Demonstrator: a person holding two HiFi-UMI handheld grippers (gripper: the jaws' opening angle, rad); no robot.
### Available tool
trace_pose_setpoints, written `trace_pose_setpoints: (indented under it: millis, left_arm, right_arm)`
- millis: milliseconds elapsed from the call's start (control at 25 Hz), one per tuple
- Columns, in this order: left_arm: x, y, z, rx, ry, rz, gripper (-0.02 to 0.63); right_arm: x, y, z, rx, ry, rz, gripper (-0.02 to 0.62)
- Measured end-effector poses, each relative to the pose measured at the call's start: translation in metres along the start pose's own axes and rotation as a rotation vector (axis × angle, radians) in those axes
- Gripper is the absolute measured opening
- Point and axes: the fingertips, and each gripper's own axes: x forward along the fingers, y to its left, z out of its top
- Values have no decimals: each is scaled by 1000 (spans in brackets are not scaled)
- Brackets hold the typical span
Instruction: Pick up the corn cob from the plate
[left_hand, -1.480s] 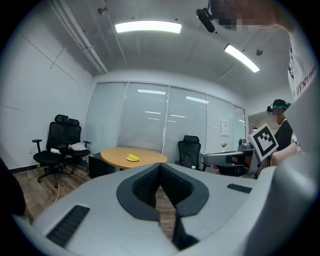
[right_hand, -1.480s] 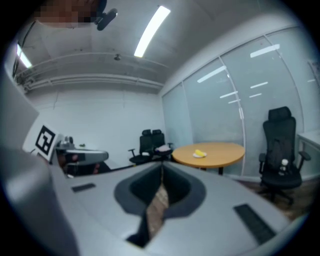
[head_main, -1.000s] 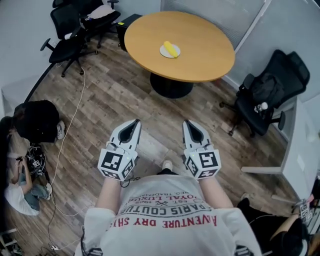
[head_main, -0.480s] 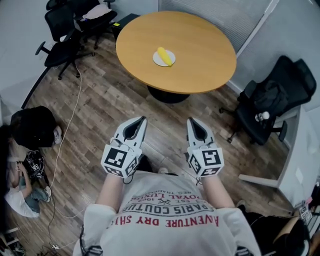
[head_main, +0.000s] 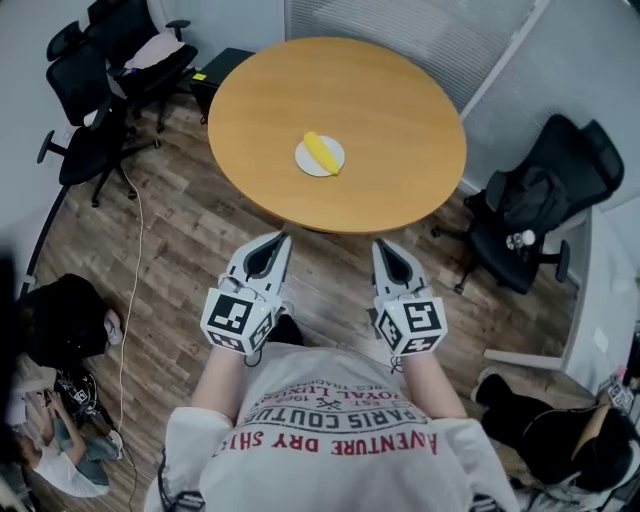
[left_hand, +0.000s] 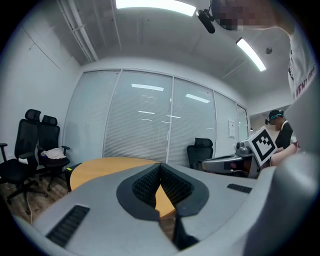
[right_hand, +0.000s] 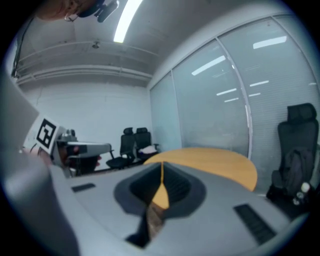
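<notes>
A yellow corn cob lies on a small white plate near the middle of a round wooden table. My left gripper and right gripper are held side by side just short of the table's near edge, well apart from the plate. Both point toward the table with their jaws shut and nothing between them. In the left gripper view the gripper's tip meets over the tabletop; in the right gripper view the tip does the same over the tabletop. The cob shows in neither gripper view.
Black office chairs stand at the far left and another chair at the right of the table. A person sits on the wood floor at the lower left, another person at the lower right. A cable runs across the floor.
Both grippers have come forward toward the table, which now lies closer and lower in the head view. The jaws stayed shut throughout.
</notes>
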Motion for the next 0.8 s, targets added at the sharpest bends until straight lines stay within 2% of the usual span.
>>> trace_pose_setpoints:
  millis: [200,400,640,800]
  left_arm:
    - [28,72,16,0,1,-48,35]
    - [56,129,24,-1,10,-59,35]
    - [81,167,14,-34,43,-43,35]
    - [105,186,3,-41,66,0,35]
  right_arm:
    - [65,7,15,16,-1,-57,29]
    - [123,5,28,24,10,-86,29]
    - [177,-1,28,23,63,-63,29]
    - [213,-18,19,5,112,-32,29]
